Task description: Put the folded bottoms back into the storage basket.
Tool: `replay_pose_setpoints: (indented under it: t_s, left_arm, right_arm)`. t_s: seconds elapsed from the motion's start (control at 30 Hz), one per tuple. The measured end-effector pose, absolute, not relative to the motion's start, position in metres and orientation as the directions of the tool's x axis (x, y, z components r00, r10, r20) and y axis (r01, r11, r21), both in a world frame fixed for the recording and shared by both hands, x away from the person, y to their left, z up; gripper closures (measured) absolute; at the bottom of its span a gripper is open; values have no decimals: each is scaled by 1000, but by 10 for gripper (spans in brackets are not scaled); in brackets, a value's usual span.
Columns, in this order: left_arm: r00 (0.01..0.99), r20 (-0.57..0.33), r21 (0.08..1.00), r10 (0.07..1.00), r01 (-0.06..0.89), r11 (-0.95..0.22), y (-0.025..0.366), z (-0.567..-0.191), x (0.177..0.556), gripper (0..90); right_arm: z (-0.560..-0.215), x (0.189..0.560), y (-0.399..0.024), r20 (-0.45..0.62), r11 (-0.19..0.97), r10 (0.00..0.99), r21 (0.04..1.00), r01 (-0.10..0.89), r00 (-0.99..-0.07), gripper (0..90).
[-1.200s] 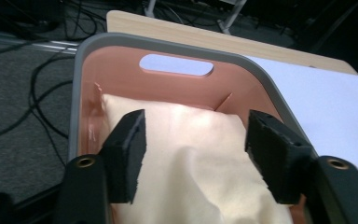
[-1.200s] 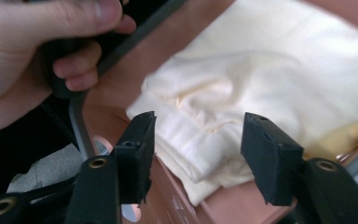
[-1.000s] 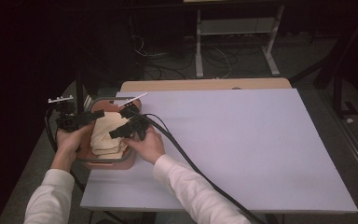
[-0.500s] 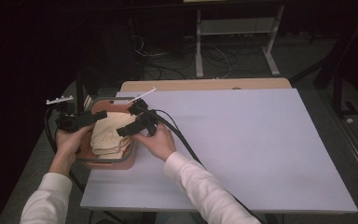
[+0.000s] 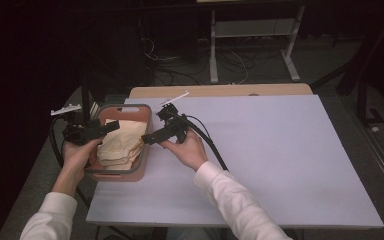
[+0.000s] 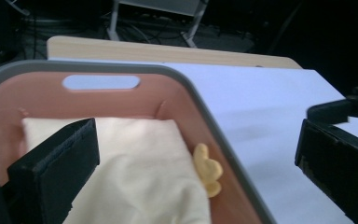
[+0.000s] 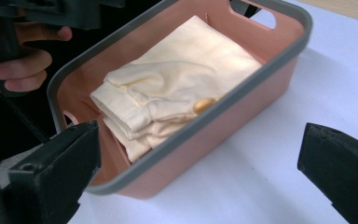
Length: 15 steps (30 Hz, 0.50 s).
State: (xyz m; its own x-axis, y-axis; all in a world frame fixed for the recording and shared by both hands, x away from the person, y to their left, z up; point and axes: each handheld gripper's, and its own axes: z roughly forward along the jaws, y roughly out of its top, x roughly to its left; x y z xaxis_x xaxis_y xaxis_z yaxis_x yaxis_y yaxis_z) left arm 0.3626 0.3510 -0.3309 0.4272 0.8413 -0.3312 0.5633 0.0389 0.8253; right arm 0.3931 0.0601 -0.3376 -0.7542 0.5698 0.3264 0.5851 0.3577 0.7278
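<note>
Folded cream cloth (image 5: 121, 145) lies flat in the pink basket (image 5: 145, 131), packed. Left hand-held gripper (image 5: 111, 126) and right hand-held gripper (image 5: 149, 140): jaws just opened, spread, empty, flanking the rim.

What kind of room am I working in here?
Likely a lab or workshop test station: a white board laid over a wooden table, loose cables on the floor, a metal frame behind.

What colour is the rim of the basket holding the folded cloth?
Grey, on a salmon-pink basket; clearest in the right gripper view.
</note>
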Motion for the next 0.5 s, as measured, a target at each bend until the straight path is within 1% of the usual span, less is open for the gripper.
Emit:
replay_pose_setpoints:
  t_s: [0.3, 0.5]
  left_arm:
    - [499, -293, 848, 816, 530, -19, 328, -322, 351, 0]
    - [523, -272, 854, 808, 519, -48, 313, -322, 347, 0]
  right_arm:
    - [-339, 391, 30, 334, 337, 565, 741, 581, -754, 0]
    - [-339, 386, 12, 329, 330, 564, 751, 572, -757, 0]
